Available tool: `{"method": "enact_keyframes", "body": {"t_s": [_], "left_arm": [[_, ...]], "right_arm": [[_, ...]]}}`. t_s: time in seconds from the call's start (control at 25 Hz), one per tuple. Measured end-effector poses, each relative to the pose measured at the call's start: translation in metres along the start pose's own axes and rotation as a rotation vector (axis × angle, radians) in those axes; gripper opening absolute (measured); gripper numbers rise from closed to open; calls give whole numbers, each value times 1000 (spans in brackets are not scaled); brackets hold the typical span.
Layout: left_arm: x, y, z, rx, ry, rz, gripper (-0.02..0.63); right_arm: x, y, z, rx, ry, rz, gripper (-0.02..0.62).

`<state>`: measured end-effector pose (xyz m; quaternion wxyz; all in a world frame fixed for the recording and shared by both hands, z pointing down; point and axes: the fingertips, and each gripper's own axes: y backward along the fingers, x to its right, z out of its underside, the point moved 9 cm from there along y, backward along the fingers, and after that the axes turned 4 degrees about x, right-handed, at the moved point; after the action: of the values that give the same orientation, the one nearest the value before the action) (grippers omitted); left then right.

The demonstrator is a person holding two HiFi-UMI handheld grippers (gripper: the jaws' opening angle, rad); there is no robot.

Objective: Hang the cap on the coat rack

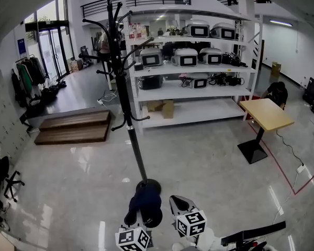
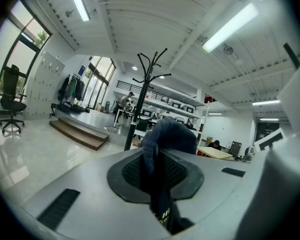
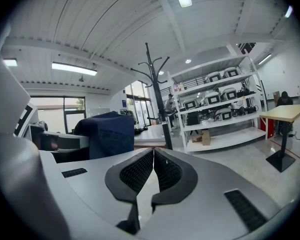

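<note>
A dark blue cap (image 1: pixel 145 205) hangs low in the head view, just in front of the coat rack's round base. My left gripper (image 1: pixel 138 229) is shut on it; in the left gripper view the cap's cloth (image 2: pixel 162 156) is pinched between the pads and bulges above them. The black coat rack (image 1: pixel 124 90) stands upright ahead, its curved hooks at the top, and it also rises behind the cap as the coat rack (image 2: pixel 145 91). My right gripper (image 1: pixel 179 207) is beside the left one, shut with nothing in it (image 3: pixel 152 169). From there the cap (image 3: pixel 102 134) shows at the left.
White shelves (image 1: pixel 191 67) with monitors stand behind the rack. A small wooden table (image 1: pixel 266 114) is to the right. A low wooden platform (image 1: pixel 73 127) lies at the left, with office chairs (image 1: pixel 2 179) near the left edge. The floor is glossy.
</note>
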<state>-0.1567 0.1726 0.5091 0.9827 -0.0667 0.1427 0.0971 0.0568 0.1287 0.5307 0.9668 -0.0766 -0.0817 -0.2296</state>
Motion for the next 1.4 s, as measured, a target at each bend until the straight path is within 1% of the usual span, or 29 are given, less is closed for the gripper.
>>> {"method": "enact_keyframes", "body": {"t_s": [0.32, 0.48, 0.6, 0.84, 1.16, 1.4], "left_arm": [[12, -35, -8, 12, -9, -45, 29], [16, -53, -4, 16, -15, -56, 29], [20, -65, -1, 11, -11, -62, 29], [21, -76, -8, 13, -22, -100, 29], [10, -90, -10, 22, -32, -131, 29], [8, -109, -13, 24, -37, -106, 29]], "right_arm": [[34, -23, -12, -6, 0, -34, 14], [51, -35, -12, -6, 15, -45, 14], [64, -45, -10, -19, 3, -52, 14], [77, -60, -16, -14, -3, -72, 14], [85, -74, -12, -12, -31, -65, 14], [98, -79, -16, -4, -24, -30, 14]]}}
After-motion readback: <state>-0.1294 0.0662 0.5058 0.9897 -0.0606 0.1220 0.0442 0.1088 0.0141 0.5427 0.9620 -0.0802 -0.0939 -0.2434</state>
